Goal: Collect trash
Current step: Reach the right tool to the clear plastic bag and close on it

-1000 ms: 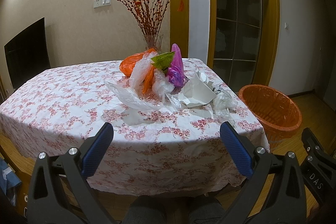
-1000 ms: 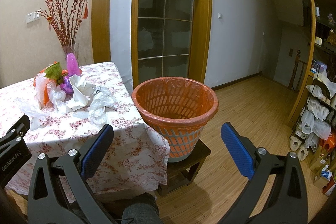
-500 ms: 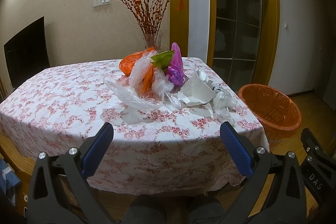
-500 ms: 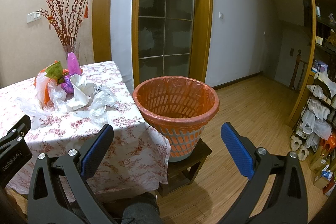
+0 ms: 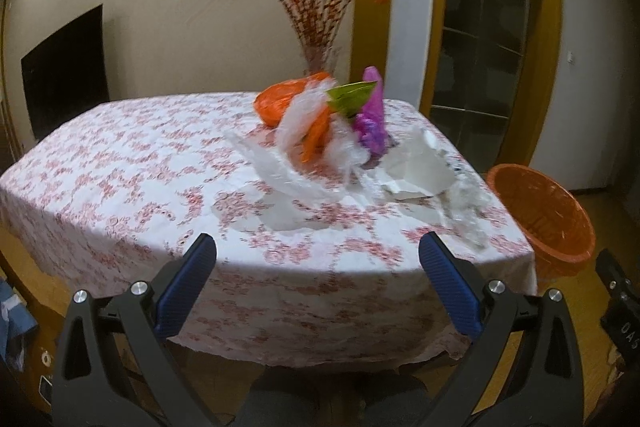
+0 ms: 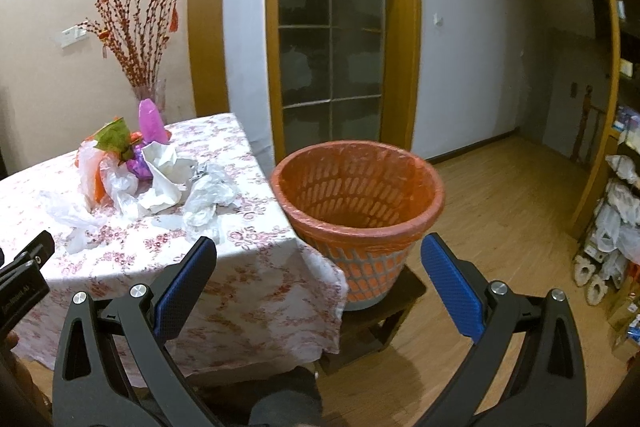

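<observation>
While spread: both claws (image 5: 318, 251), empty.

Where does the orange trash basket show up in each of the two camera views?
Left wrist view: the orange trash basket sits at the right edge, past the table corner.
Right wrist view: the basket stands center frame on a dark stool, beside the table.
Shared landmark: the purple bag atop the trash pile.
</observation>
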A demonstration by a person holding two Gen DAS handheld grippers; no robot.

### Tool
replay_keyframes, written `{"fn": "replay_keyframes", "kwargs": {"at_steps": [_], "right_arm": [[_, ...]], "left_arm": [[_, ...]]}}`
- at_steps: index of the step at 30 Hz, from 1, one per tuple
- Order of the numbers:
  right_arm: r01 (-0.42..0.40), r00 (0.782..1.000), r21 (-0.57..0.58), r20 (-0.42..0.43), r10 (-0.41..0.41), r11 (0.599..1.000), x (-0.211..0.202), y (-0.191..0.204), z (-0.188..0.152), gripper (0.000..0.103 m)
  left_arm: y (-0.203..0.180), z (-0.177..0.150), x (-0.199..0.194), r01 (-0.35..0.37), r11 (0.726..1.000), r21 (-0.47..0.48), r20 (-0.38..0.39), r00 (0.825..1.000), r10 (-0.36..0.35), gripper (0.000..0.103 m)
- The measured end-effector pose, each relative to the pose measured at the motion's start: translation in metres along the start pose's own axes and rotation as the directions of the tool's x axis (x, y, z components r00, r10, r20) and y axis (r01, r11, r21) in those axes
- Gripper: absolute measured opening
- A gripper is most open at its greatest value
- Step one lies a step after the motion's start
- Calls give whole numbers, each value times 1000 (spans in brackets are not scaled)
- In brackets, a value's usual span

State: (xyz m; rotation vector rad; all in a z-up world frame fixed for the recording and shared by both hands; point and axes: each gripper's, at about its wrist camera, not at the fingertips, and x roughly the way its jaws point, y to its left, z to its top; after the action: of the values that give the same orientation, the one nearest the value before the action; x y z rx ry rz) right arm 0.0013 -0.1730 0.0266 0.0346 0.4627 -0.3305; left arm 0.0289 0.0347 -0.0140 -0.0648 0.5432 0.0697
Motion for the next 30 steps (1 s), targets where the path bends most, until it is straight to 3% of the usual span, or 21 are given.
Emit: {"fn": "replay_keyframes", "kwargs": {"at_steps": [6, 11, 14, 24, 30], "right_arm": [[-56, 998, -9, -15, 56, 998, 32, 13, 16, 95], [-131, 988, -7, -84, 129, 991, 74, 31, 29, 69], [-178, 976, 5, -126, 177, 984, 100, 41, 36, 62], [-271, 940, 9, -213, 267, 963, 151, 66, 52, 60], [-289, 927, -9, -253, 278, 957, 170, 77, 56, 54]], "left_arm": [[25, 13, 28, -29, 998, -58, -29, 999, 28, 99], [41, 30, 52, -62, 994, -91, -40, 998, 58, 99], [48, 42, 64, -82, 991, -103, -40, 996, 78, 99], [64, 70, 106, -100, 987, -125, -69, 993, 91, 98], [68, 73, 128, -89, 987, -132, -113, 991, 74, 88]]}}
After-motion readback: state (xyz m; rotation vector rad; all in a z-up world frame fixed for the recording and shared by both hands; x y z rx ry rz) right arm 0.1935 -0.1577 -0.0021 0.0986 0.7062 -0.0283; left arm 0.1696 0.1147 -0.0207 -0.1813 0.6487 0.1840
